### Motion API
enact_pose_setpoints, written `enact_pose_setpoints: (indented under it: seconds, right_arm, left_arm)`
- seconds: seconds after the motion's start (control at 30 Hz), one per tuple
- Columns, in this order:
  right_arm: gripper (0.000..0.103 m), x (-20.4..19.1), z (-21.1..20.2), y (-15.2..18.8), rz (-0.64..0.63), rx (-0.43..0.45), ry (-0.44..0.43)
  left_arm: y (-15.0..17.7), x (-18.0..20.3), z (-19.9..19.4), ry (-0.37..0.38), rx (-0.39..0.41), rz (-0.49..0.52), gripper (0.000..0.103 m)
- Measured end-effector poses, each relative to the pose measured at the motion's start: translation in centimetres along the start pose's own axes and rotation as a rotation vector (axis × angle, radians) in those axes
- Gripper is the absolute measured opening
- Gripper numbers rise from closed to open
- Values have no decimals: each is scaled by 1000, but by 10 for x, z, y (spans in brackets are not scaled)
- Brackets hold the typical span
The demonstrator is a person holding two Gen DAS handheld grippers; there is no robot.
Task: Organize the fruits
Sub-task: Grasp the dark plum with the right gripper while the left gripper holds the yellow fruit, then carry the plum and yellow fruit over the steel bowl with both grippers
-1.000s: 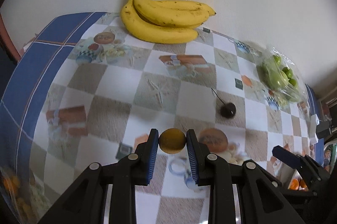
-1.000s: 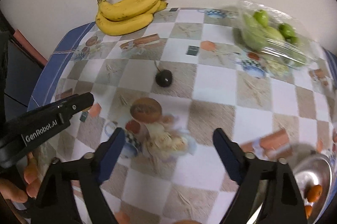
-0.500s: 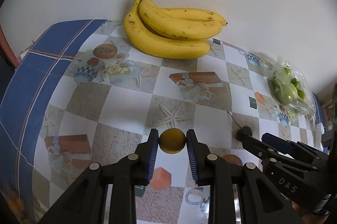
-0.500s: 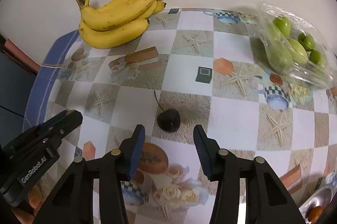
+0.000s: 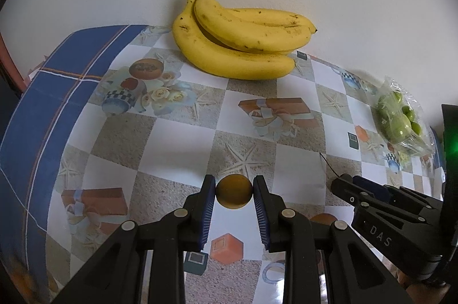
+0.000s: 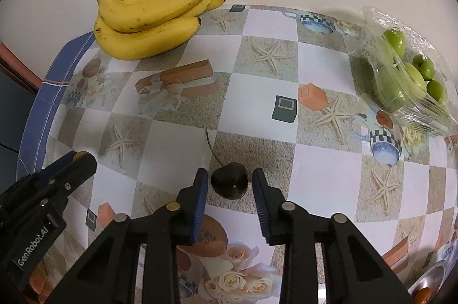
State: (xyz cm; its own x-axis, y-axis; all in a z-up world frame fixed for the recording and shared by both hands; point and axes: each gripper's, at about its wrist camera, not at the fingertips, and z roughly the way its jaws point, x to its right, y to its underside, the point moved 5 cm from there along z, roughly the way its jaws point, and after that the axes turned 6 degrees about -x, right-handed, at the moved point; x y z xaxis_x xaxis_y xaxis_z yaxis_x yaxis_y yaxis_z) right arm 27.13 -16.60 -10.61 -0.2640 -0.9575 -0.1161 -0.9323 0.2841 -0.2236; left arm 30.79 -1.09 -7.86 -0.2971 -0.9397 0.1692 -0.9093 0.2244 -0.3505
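My left gripper (image 5: 234, 181) is shut on a small round yellow-orange fruit (image 5: 234, 195), held just above the patterned tablecloth (image 5: 177, 140). In the right wrist view my right gripper (image 6: 230, 175) points down at a dark cherry (image 6: 230, 184) with a long stem, which lies on the cloth. Its jaws are closing. The cherry sits between the blue pads, with a thin gap showing on each side. In the left wrist view the right gripper's tip (image 5: 345, 180) hides the cherry. The left gripper (image 6: 81, 161) shows at the right wrist view's left edge.
A bunch of yellow bananas (image 5: 237, 46) (image 6: 151, 17) lies against the white wall at the back. A clear bag of green fruit (image 5: 398, 120) (image 6: 406, 75) lies at the right. A metal bowl's rim (image 6: 429, 281) shows at the lower right corner. The cloth's blue border (image 5: 43, 109) marks the left edge.
My right gripper moved in over the cherry and narrowed its wide jaws around it. The left gripper carried its fruit a little nearer the bananas, then held still.
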Motion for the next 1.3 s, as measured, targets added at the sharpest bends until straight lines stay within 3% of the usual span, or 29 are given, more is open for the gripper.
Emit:
enact_pose_setpoints:
  seconds: [0.3,0.63,1.03,1.3]
  right_arm:
    - [27,-1,-7,6,-6,10,-8]
    - [27,-1,-54,34,-8,21,-16]
    - [27,14,-123,111,-2,46,-6]
    - [27,43,-128,177,68,31,-44]
  left_arm:
    - [2,4,-7,0,-14,-21,29]
    - [22,26,-39,-8,-42,-56,29]
    - [84,67,-93,13,-36,-55,29]
    - [144,88,-94,37,-82,-97,29]
